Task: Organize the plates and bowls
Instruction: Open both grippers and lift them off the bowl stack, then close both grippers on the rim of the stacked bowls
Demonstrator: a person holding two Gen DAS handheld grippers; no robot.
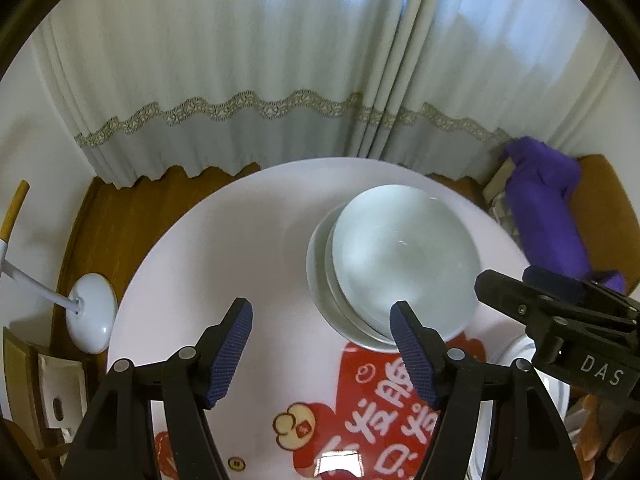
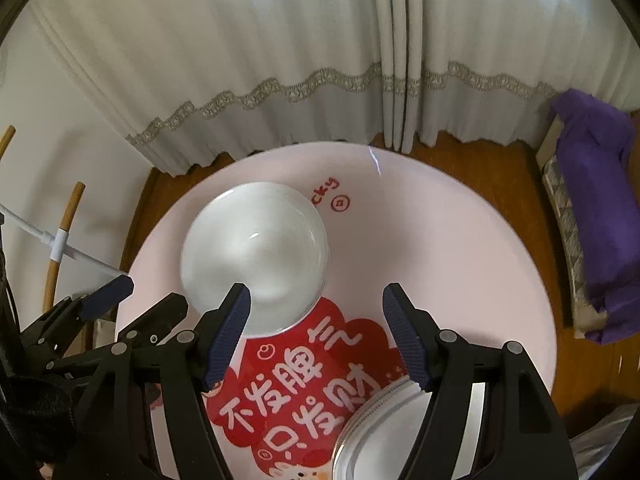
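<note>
A stack of white bowls (image 1: 400, 256) sits on the round pink table (image 1: 224, 248), the top bowl nested in wider ones beneath it. My left gripper (image 1: 320, 312) hovers open just in front of the stack's left side; its right pad overlaps the near rim, and nothing lies between the pads. In the right wrist view the same bowls (image 2: 256, 256) are ahead on the left, and my right gripper (image 2: 316, 294) is open over the red print with nothing in it. A white plate (image 2: 400, 432) lies under its right finger. Each gripper shows in the other's view: the right (image 1: 520, 280), the left (image 2: 140, 300).
White curtains (image 1: 280, 80) hang behind the table. A purple cloth bundle (image 2: 592, 208) lies on the wooden floor (image 2: 480, 160) to the right. A white stand base (image 1: 90, 312) and wooden sticks (image 2: 64, 232) are at the left, beyond the table edge (image 2: 132, 264).
</note>
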